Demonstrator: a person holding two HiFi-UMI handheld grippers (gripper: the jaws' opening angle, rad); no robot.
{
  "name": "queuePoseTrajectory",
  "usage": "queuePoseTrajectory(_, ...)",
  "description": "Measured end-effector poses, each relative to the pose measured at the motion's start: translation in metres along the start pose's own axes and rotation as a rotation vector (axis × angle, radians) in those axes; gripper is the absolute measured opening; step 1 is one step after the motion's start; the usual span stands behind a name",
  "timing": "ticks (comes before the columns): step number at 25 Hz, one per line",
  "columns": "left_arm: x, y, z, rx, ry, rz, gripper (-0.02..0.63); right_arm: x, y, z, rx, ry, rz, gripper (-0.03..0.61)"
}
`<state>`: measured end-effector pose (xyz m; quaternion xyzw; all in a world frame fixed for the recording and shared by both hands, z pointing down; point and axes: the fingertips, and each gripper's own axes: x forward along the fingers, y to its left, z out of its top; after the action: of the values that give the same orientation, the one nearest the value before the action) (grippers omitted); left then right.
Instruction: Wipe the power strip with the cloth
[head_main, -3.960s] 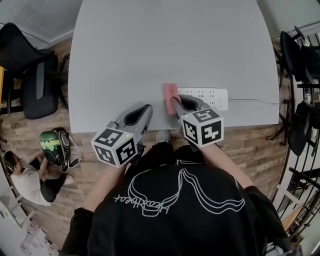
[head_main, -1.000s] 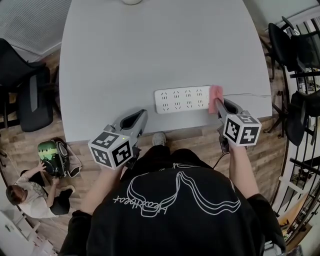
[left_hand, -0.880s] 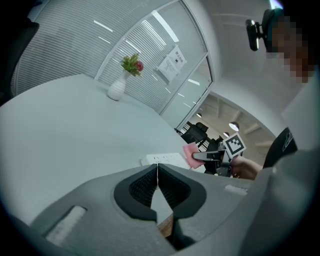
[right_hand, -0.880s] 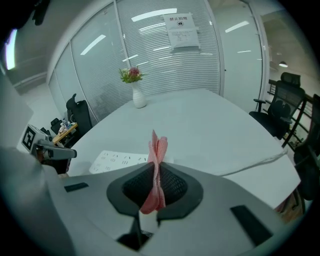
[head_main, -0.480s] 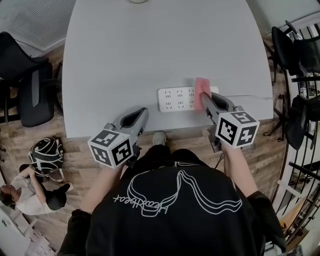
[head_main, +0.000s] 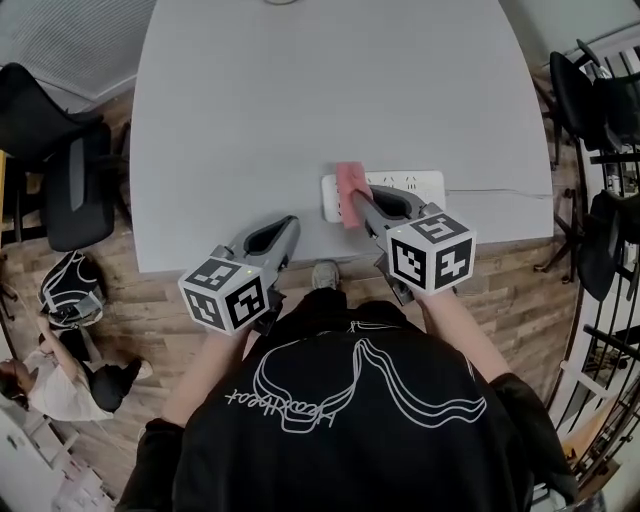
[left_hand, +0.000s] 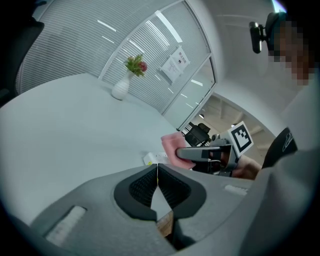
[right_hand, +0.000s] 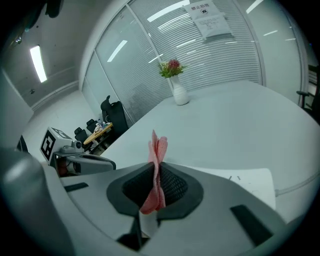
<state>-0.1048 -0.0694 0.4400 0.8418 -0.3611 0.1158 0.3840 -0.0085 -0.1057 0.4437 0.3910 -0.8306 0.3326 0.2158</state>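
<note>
Tabletop flowers (right_hand: 171, 67): gripper views only; right fingers (right_hand: 176, 186) clamp cloth (right_hand: 159, 146), left fingers (left_hand: 173, 188) together.

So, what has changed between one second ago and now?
The right hand-held gripper, shut on the pink cloth, slid left along the white power strip, from its right end to near its left end. The left hand-held gripper stayed shut at the edge of the table.
</note>
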Motion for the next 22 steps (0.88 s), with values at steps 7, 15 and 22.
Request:
queuePoseTrajectory(7,-0.005,0.003,-0.003,-0.005,0.01,0.01,0.014,0.025,0.015,-0.009,-0.026,0.045,0.025,0.037)
queuePoseTrajectory(15,-0.007,0.004,-0.001,-0.009,0.001,0.013,0.014,0.037,0.013,-0.018,-0.044,0.085,-0.017,0.037)
queuePoseTrajectory(22,-0.005,0.007,-0.004,-0.02,-0.004,0.015,0.014,0.04,0.009,-0.021,-0.067,0.1,-0.042,0.038)
